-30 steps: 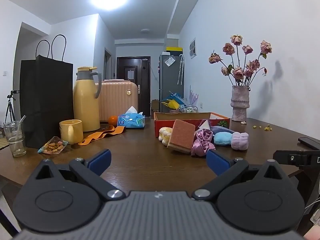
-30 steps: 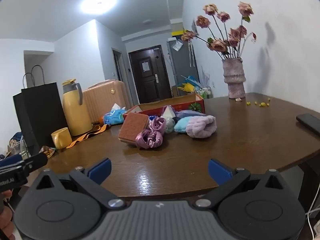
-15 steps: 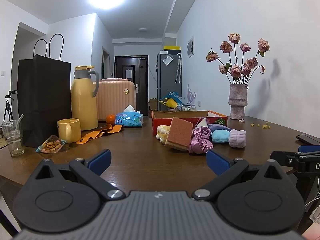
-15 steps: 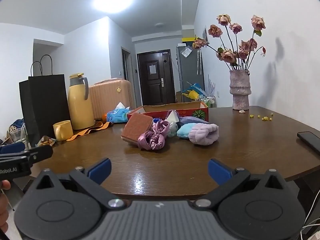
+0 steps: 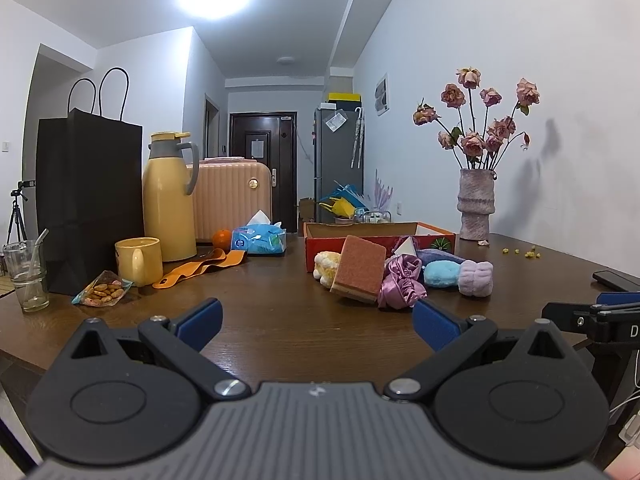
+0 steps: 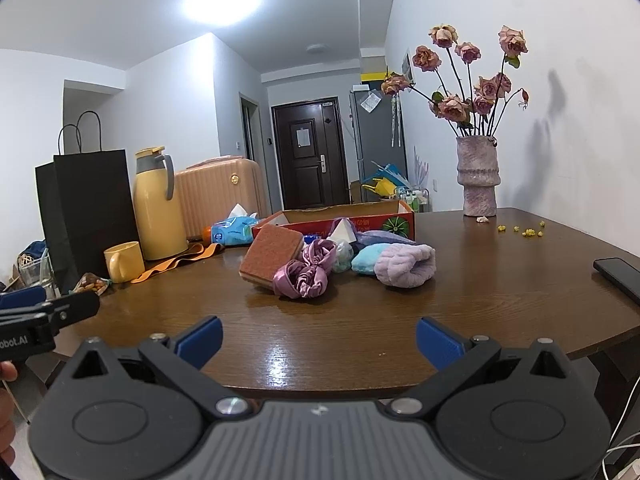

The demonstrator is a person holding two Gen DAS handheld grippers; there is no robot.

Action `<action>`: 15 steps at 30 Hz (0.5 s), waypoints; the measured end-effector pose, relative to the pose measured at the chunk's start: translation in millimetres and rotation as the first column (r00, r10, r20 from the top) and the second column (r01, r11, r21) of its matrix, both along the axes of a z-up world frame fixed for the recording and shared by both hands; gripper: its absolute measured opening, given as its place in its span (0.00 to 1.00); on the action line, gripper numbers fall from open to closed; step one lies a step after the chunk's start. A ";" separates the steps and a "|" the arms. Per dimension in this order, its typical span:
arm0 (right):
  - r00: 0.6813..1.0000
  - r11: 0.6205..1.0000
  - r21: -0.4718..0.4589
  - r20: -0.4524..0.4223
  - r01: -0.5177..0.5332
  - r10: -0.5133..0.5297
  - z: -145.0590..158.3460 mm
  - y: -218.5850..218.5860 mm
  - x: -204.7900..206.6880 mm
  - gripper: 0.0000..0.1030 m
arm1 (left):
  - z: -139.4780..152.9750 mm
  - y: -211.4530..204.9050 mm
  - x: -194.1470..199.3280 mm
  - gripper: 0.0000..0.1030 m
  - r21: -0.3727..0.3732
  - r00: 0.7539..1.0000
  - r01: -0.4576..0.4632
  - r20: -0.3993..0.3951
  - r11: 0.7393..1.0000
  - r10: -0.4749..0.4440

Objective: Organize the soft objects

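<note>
Both claws are just hanging out at the near edge of the table (image 6: pixel 500 280), nothing in either one. The left gripper (image 5: pixel 316 320) has its blue pads spread wide apart, empty air between them, and the right gripper (image 6: pixel 318 338) is the same deal, fingers splayed open over the wood. They sit side by side; each one pokes into the edge of the other's view.

Out past them, toward the middle of the table, there's the pile of soft stuff all bunched together and touching. The brown-orange sponge (image 6: pixel 272 254) leans tilted at the left of the heap, a shiny purple scrunchie (image 6: pixel 306 274) is squished right against it in front, then a light blue fluffy thing (image 6: pixel 370 258) and a lilac fuzzy roll (image 6: pixel 406 266) at the right end. From the left camera you can also catch a small yellow-white plush (image 5: pixel 326 266) tucked behind the sponge.

Right behind the heap sits an open red cardboard box (image 6: pixel 360 218). Over at the far left edge: yellow mug (image 5: pixel 138 260), yellow thermos (image 5: pixel 170 196), black paper bag (image 5: pixel 90 204), tissue pack (image 5: pixel 259 238). Far right corner has a vase of dried roses (image 6: pixel 478 176), and a phone (image 6: pixel 618 276) lies by the right edge.
</note>
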State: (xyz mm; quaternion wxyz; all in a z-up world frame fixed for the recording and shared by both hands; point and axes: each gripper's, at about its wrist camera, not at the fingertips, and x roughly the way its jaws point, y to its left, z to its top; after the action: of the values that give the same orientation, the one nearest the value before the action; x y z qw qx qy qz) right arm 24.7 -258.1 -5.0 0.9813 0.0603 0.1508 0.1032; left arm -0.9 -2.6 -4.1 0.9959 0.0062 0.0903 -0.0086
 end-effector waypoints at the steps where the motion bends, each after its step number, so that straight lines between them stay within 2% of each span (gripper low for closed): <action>1: 1.000 1.000 0.000 0.003 0.002 -0.002 0.3 0.8 -0.2 1.00 | 0.1 0.0 -0.1 1.00 0.001 1.000 0.001 0.001 1.000 -0.001; 15: 1.000 1.000 0.001 0.007 0.009 -0.009 0.8 -1.8 -0.5 1.00 | 0.4 -0.6 -0.5 1.00 0.003 1.000 0.004 0.007 1.000 -0.004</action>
State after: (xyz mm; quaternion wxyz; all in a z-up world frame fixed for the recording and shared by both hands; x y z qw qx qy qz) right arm 24.2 -259.9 -4.2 0.9823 0.0610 0.1471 0.0990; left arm -1.4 -3.2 -3.7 0.9961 0.0078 0.0870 -0.0104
